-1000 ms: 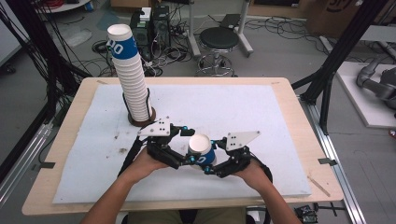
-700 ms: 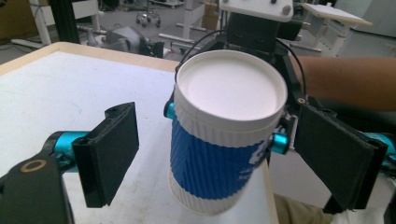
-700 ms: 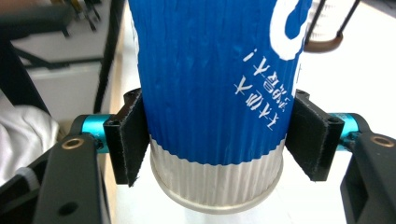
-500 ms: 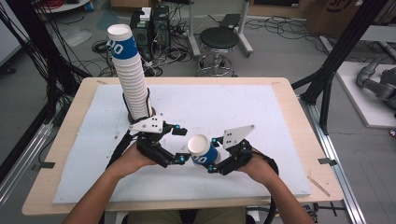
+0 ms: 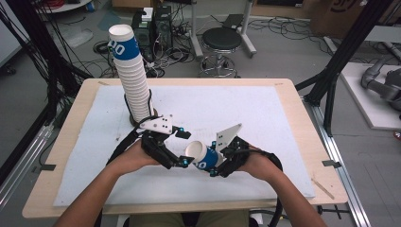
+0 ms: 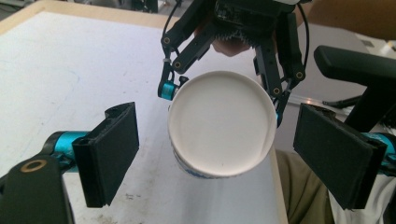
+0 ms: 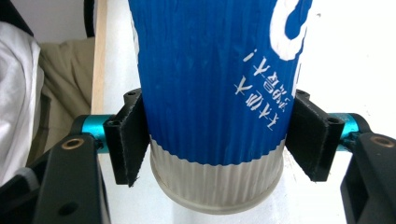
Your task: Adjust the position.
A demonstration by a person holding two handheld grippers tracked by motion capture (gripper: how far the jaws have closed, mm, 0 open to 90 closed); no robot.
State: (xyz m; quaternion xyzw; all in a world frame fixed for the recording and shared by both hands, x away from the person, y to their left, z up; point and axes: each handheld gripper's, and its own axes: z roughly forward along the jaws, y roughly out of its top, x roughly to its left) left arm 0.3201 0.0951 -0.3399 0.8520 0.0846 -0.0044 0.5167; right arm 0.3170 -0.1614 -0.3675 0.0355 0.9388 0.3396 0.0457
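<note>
The right gripper (image 5: 213,166) is clenched on the blue paper cup (image 5: 202,157), held low over the table (image 5: 283,142) with its long axis tipped level, its white end facing the released left gripper (image 5: 176,150), whose spread jaws flank it without touching

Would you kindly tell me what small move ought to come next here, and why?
Probably close the left gripper on the cup: its jaws stand open either side of the cup's mouth, while the right gripper clamps its base end.
</note>
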